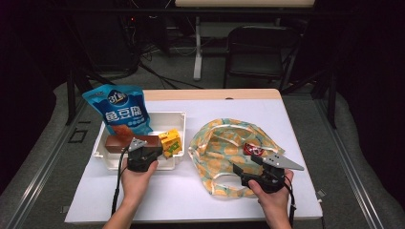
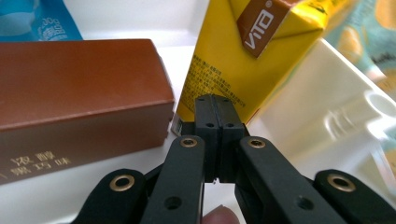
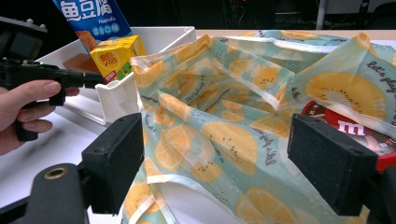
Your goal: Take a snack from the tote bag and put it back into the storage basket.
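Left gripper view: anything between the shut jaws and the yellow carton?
Nothing. In the left gripper view the left gripper has its jaws together with its tips right at the yellow carton; whether they touch is unclear. The brown box lies beside them.

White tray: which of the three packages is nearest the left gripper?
The yellow drink carton, right in front of the shut left gripper; brown box sits beside, blue pouch behind.

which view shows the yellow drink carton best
The left gripper view: the yellow drink carton stands close up with its print legible, just behind the shut left gripper. The high view shows it small in the white tray; the right gripper view shows its top over the tray wall.
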The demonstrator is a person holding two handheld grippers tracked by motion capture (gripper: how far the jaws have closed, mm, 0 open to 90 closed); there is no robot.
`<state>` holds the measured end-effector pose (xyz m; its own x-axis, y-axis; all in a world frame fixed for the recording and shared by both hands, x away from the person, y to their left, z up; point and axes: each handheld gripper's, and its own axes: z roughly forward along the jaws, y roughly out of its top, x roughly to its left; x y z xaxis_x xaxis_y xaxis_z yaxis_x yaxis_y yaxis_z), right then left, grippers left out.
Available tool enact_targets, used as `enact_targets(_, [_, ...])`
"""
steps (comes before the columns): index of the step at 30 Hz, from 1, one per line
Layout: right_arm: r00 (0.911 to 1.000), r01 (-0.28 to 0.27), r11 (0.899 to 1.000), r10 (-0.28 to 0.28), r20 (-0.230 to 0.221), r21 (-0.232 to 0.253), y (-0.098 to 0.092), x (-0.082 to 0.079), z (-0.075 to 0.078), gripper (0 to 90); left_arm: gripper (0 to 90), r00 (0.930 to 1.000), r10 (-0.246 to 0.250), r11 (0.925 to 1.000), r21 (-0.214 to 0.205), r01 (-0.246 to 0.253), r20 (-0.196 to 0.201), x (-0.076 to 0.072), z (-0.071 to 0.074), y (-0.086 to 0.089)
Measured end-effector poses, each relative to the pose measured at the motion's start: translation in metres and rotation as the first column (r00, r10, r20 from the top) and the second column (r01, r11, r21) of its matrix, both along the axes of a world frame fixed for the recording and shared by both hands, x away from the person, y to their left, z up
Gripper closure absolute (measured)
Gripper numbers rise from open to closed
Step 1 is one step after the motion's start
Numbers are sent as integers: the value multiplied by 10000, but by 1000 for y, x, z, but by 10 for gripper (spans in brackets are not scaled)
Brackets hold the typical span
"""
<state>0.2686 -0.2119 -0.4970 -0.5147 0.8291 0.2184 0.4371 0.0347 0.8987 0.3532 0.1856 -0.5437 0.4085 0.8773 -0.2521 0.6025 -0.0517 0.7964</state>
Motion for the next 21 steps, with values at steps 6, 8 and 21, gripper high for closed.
enact_targets(6, [10000,-1,10000,1,4,-6,0,0,-1,185,900,10000,32,9998,189,-32,13,2,2,2])
enact_targets(8, [10000,-2,10000,2,8,15,-1,0,-1,185,900,9999,20,9999,158,-22,105,-3,3,3])
enact_targets(21, [10000,55,10000,-55,37,27,0,0,-1,187,900,9928,-1094,9855,1252,1148,-496,-7,1,-18])
